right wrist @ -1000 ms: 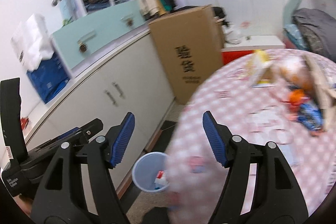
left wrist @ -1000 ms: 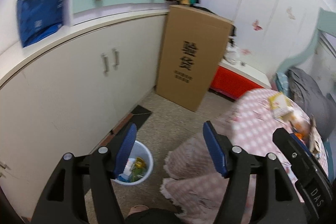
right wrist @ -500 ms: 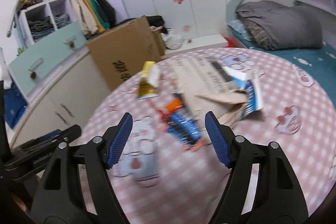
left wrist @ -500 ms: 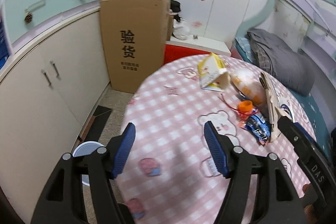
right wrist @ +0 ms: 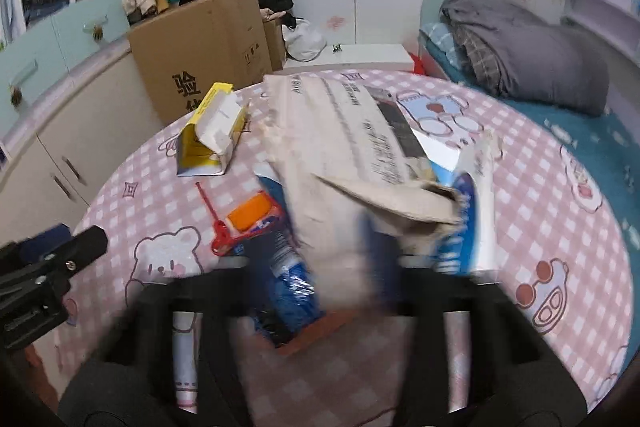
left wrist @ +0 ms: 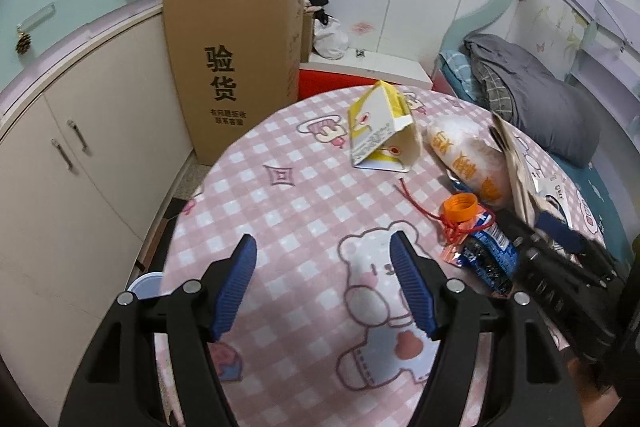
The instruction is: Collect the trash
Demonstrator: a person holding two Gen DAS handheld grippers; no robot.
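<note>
Right wrist view, one item in hand's reach: we find the right gripper (right wrist: 320, 259) badly blurred, its jaws having just been closing around the blue-and-black crinkled foil wrapper (right wrist: 288, 279) and the lower edge of the torn beige paper bag (right wrist: 340, 163); whether the pads press on either, we cannot tell. Both lie mid-table on the round pink checked tablecloth (right wrist: 540, 195), the wrapper touching the orange plastic cap (right wrist: 250, 211) and red string (right wrist: 212, 219).

Handling note: we would settle the fingers on the wrapper alone, clear of the bag's edge, and lift gently, since the string may drag.

Left wrist view: left gripper (left wrist: 324, 263) spread wide, nothing between its blue pads (left wrist: 410, 291), hovering over bare cloth. Only here do we see the white plastic bin (left wrist: 146, 283) on the floor beside the table, and the white-and-orange puffed snack bag (left wrist: 466, 159). Only the right view shows the paper bag's printed face. The yellow-and-white opened carton (left wrist: 380, 131) appears in both.
</note>
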